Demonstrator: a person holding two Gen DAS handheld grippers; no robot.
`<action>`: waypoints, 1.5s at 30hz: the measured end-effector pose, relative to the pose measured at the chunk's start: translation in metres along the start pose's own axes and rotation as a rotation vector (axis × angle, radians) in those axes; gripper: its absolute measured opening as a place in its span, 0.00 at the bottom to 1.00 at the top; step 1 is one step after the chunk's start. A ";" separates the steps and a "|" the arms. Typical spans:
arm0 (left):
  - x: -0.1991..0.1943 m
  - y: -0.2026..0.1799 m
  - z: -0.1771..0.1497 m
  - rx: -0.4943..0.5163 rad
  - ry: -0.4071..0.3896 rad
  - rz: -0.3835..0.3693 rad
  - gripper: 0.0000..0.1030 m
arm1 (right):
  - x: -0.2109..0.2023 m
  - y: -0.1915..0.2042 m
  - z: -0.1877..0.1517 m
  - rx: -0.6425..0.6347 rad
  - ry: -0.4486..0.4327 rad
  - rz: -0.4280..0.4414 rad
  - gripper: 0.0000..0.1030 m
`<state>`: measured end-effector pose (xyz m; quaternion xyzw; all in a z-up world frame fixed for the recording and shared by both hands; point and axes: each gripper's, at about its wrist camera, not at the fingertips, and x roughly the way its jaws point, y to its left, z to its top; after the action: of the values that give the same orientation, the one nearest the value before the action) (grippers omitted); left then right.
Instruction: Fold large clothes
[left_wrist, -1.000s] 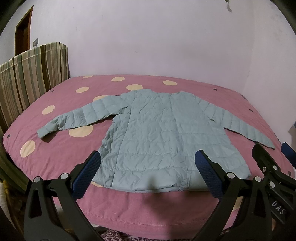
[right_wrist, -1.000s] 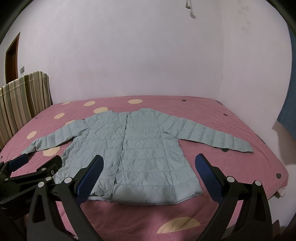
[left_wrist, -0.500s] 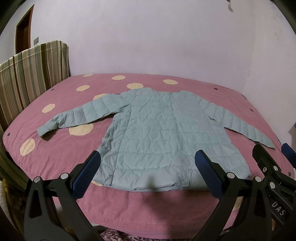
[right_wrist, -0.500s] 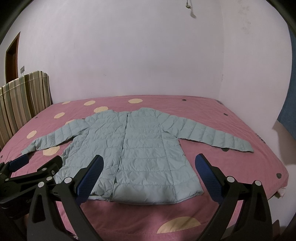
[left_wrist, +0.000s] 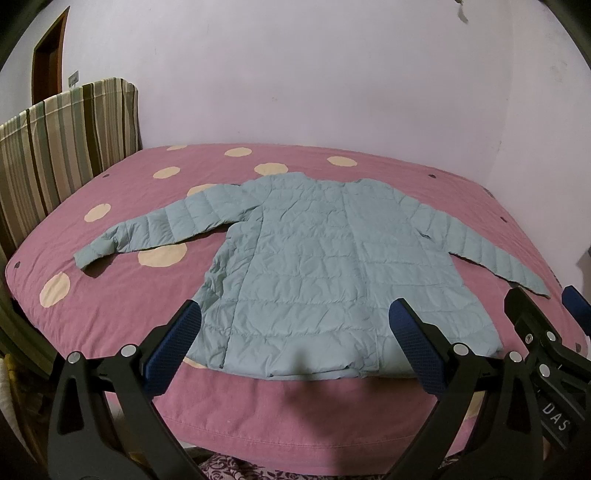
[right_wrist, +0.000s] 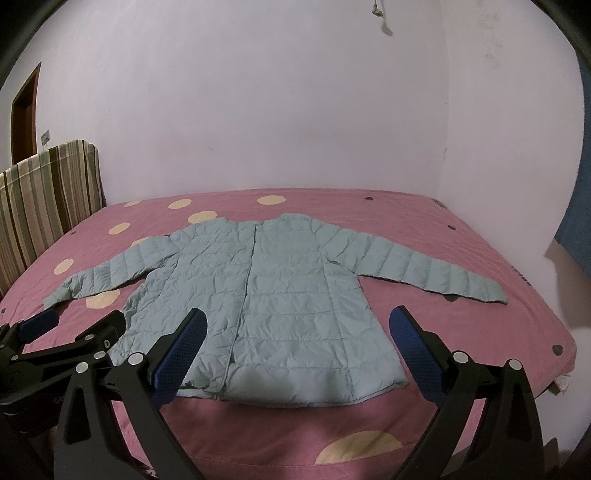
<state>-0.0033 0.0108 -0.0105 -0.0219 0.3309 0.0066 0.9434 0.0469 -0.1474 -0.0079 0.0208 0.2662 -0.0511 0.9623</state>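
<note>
- My left wrist camera sits low at the foot edge of the bed (left_wrist: 295, 424), facing the far wall across the jacket (left_wrist: 332, 266).
- My right wrist camera looks the same way from just beside it, further right.
- Both views share the jacket (right_wrist: 266, 306) and bedspread; each catches the other gripper at its edge.

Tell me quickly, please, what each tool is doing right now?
Left tool: open, holding nothing, short of the jacket.
Right tool: open, holding nothing.
</note>
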 end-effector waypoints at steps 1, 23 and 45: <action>0.000 0.000 0.000 0.000 0.000 -0.001 0.98 | -0.001 0.001 0.001 0.000 0.001 0.000 0.95; 0.040 0.004 0.008 -0.016 0.074 -0.020 0.98 | 0.036 -0.004 -0.009 0.036 0.064 0.025 0.95; 0.190 0.115 0.040 -0.300 0.260 0.187 0.98 | 0.180 -0.303 -0.035 0.882 0.141 -0.084 0.56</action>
<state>0.1664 0.1271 -0.1021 -0.1321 0.4456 0.1403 0.8743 0.1492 -0.4621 -0.1341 0.4216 0.2846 -0.1973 0.8381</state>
